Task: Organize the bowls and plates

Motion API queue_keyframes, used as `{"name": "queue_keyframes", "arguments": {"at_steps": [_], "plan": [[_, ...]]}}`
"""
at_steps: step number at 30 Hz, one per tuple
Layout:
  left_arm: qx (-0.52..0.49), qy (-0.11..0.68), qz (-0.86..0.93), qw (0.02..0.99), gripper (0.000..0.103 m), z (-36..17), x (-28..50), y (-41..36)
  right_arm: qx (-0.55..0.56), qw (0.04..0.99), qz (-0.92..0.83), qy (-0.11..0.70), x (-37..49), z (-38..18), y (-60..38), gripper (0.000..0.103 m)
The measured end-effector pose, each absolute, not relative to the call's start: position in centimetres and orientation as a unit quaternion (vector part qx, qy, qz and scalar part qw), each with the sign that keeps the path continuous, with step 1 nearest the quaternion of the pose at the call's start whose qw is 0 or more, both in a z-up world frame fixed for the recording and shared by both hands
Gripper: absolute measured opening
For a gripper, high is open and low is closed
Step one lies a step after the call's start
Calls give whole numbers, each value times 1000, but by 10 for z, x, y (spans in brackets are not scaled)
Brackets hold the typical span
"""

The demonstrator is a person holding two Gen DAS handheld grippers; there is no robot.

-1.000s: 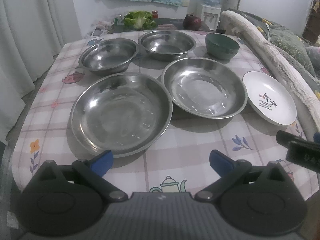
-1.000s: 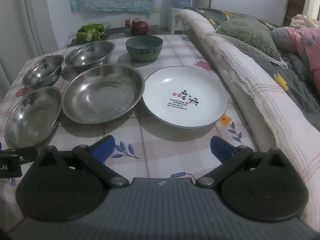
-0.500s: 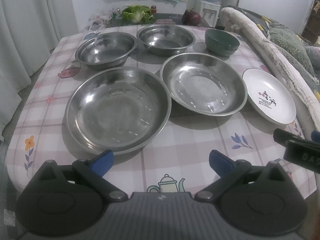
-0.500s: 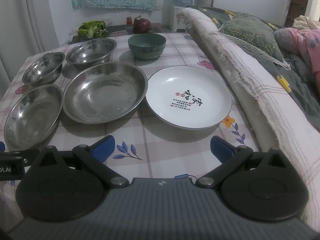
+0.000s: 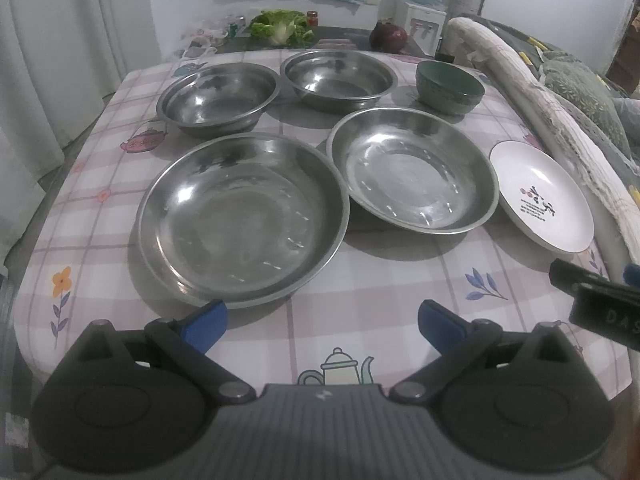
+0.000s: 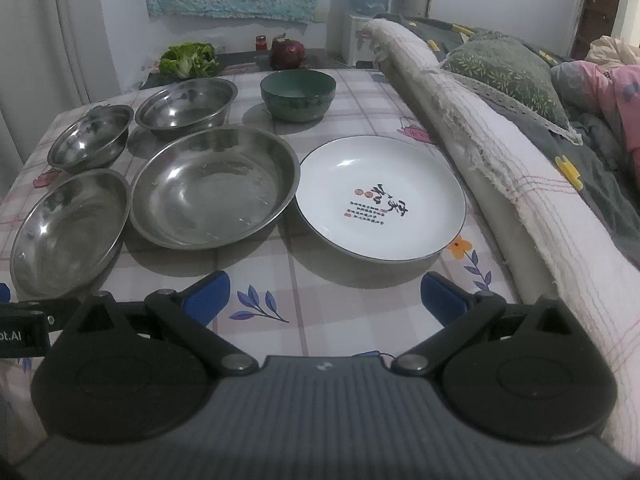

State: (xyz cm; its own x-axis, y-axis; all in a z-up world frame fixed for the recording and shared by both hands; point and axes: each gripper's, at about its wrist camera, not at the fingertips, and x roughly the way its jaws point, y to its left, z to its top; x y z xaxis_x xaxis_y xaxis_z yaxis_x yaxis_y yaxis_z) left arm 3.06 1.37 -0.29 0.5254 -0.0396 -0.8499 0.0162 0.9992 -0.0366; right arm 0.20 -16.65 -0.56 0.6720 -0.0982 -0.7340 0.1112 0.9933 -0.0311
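On the checked tablecloth stand two wide steel plates, the near left one (image 5: pixel 244 220) (image 6: pixel 64 232) and the middle one (image 5: pixel 412 168) (image 6: pixel 212 188). Behind them stand two steel bowls, the left one (image 5: pixel 218 98) (image 6: pixel 90 138) and the right one (image 5: pixel 338 78) (image 6: pixel 186 106), and a green bowl (image 5: pixel 450 86) (image 6: pixel 298 94). A white plate with red and black print (image 5: pixel 542 196) (image 6: pixel 380 196) lies at the right. My left gripper (image 5: pixel 322 322) is open and empty just before the near steel plate. My right gripper (image 6: pixel 324 294) is open and empty just before the white plate.
A rolled quilt and bedding (image 6: pixel 500 152) run along the table's right edge. A dark side table behind holds lettuce (image 6: pixel 188 58), a red onion (image 6: pixel 288 54) and a small jar. A curtain (image 5: pixel 48 80) hangs at the left. The table's (image 5: pixel 360 280) front edge is close below both grippers.
Both grippers have risen a little and tilted down over the table, so the dishes sit lower in view. No dish has moved. Both grippers stay open.
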Motion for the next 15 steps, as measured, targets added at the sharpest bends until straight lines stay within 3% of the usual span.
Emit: {"name": "queue_keyframes", "arguments": {"at_steps": [15], "plan": [[-17, 486, -11, 874, 102, -1, 31, 22, 2, 916, -61, 397, 1, -1, -164, 102]]}}
